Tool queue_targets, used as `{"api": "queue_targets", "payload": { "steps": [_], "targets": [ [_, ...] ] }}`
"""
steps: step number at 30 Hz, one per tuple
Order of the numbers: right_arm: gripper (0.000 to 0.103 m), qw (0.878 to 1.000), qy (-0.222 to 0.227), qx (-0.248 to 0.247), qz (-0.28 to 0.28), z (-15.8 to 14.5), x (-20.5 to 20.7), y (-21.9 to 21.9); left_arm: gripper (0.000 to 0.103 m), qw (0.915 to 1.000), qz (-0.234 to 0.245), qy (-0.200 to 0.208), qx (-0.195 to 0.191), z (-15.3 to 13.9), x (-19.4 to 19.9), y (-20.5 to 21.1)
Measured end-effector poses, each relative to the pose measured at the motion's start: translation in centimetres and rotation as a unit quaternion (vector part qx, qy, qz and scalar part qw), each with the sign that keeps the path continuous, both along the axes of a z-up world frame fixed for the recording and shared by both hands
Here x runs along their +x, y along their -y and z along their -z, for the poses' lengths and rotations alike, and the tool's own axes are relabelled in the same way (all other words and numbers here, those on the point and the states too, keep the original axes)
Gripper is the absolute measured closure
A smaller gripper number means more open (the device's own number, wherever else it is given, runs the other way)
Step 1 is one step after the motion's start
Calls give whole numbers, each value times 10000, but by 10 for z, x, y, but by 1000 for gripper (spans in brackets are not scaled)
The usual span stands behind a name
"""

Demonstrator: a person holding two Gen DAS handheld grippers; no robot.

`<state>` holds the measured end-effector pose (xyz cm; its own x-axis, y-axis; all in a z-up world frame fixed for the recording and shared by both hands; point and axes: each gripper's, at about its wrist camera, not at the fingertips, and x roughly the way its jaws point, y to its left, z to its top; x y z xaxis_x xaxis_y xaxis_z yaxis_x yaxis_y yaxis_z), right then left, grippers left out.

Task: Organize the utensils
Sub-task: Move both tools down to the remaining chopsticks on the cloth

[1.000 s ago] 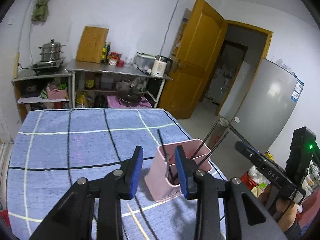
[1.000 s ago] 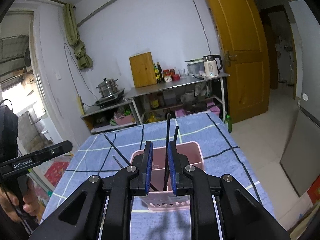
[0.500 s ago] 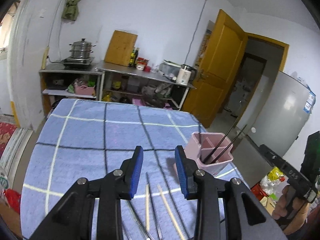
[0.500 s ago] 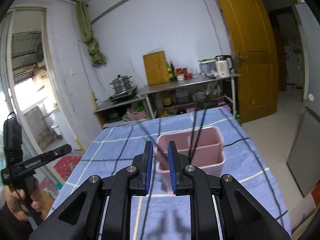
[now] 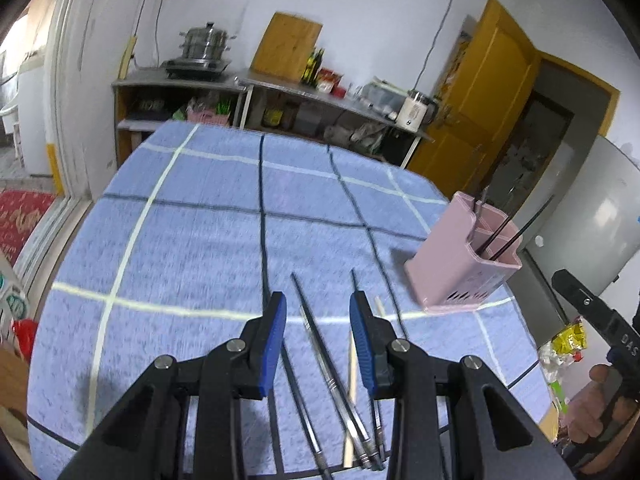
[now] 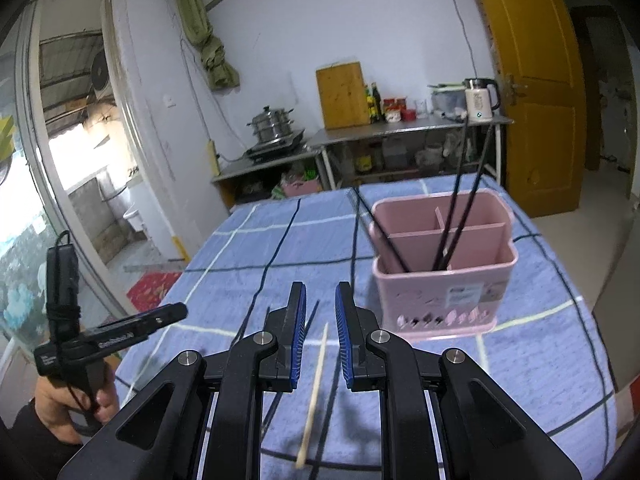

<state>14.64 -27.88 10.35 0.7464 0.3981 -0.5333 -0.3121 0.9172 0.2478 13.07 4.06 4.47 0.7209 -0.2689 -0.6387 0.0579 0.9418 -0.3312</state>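
Observation:
A pink utensil holder [image 6: 442, 268] with dividers stands on the blue checked tablecloth [image 6: 248, 252]; three dark chopsticks [image 6: 452, 220] lean in it. It also shows at the right in the left wrist view [image 5: 460, 268]. Several loose chopsticks lie on the cloth: a metal one [image 5: 332, 376] between my left fingers, dark ones [image 5: 296, 392] beside it and a wooden one [image 6: 314, 384] under my right gripper. My left gripper [image 5: 318, 320] is open and empty above them. My right gripper [image 6: 321, 312] is slightly open and empty, left of the holder.
Metal shelves [image 6: 360, 148] with a steamer pot [image 6: 270, 128], a cutting board and a kettle stand beyond the table's far edge. A yellow door [image 6: 532, 92] is at the right and a fridge [image 5: 600, 216] stands right of the table.
Both grippers have drawn back from the holder toward the loose chopsticks at the near side. The right gripper has opened a little. The holder now sits to the right in both views.

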Motion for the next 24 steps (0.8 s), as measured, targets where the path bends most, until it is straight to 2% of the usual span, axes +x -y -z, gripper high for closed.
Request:
{"api": "queue_targets", "payload": {
  "steps": [12, 19, 24],
  "targets": [
    [87, 9970, -681, -96, -350, 52, 17, -36, 69, 9965, -50, -838, 41, 66, 27, 4],
    [87, 9922, -1107, -223, -529, 84, 38, -60, 69, 9941, -85, -1075, 105, 86, 40, 4],
    [87, 9873, -1446, -329, -561, 105, 57, -76, 69, 9944, -57, -1035, 220, 90, 41, 8]
  ]
}}
